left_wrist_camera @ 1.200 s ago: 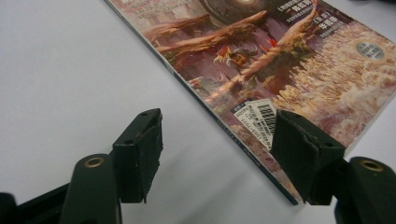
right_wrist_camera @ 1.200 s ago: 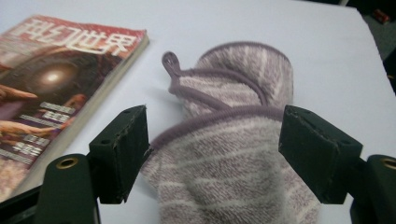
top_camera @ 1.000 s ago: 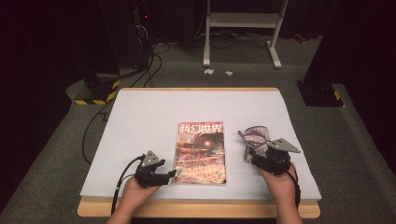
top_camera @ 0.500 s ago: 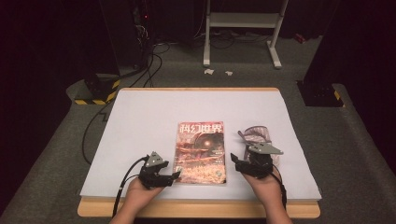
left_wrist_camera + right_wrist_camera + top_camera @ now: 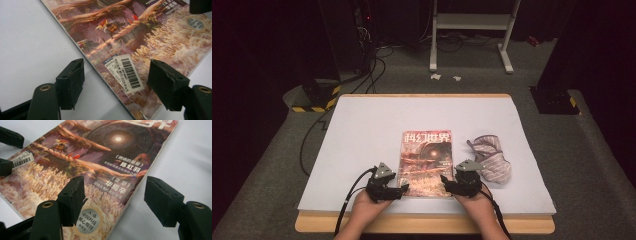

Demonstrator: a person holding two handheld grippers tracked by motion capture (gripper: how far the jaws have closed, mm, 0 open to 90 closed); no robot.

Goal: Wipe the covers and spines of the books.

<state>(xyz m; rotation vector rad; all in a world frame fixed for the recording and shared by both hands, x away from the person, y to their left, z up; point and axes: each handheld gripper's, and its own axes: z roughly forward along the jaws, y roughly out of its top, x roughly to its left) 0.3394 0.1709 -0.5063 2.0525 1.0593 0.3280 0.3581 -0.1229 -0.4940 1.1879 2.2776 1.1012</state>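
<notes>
Glossy paper magazine (image 5: pixel 426 162); striped cloth mitt (image 5: pixel 491 159); matt table (image 5: pixel 362 125).

A crumpled striped cloth (image 5: pixel 490 159) lies on the white table (image 5: pixel 362 130) towards its right side, while beyond the far edge stand a white metal frame (image 5: pixel 472 30), loose black cables (image 5: pixel 377 60) and two paper scraps (image 5: pixel 444 77) (on grey carpet)

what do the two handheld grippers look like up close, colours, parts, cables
Both are black. The left gripper and right gripper each carry a grey three-cornered plate on top and trail a black cable toward the table's near edge. Each has two blocky black jaws with worn, chipped pads, set on arms with a brass-ringed hole. No sleeves are visible.
</notes>
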